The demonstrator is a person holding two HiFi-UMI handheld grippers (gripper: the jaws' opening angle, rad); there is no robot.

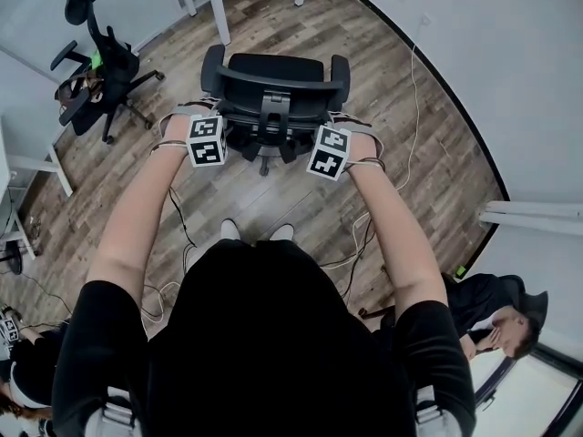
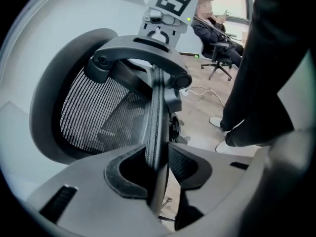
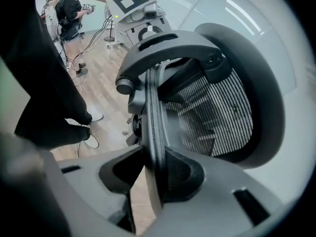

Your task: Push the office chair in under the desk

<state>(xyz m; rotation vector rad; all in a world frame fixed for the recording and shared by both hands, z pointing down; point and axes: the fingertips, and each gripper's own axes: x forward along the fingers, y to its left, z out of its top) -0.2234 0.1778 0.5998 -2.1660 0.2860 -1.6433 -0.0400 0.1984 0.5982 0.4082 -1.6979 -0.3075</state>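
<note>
The office chair (image 1: 273, 85) is black. Its mesh back (image 2: 98, 112) shows fine black and pale grey stripes inside a dark grey rim. The left gripper (image 2: 157, 169) and the right gripper (image 3: 155, 174) are light grey, each with a white cube (image 1: 207, 141) patterned in black squares. The floor (image 1: 428, 153) is brown-grey wood planking. The person's shirt (image 1: 264, 335) is black and the shoes (image 1: 282, 232) are white. The desk legs (image 1: 219, 7) are white.

The black office chair (image 1: 273, 85) is seen upright on the wood floor, its armrests and seat turned toward the white desk (image 1: 219, 7), of which only the legs are shown, near but apart. Its mesh backrest (image 2: 98, 112) is edged by a dark rim. That rim is clamped between the jaws of the left gripper (image 2: 157, 164) and the right gripper (image 3: 154, 169).
</note>
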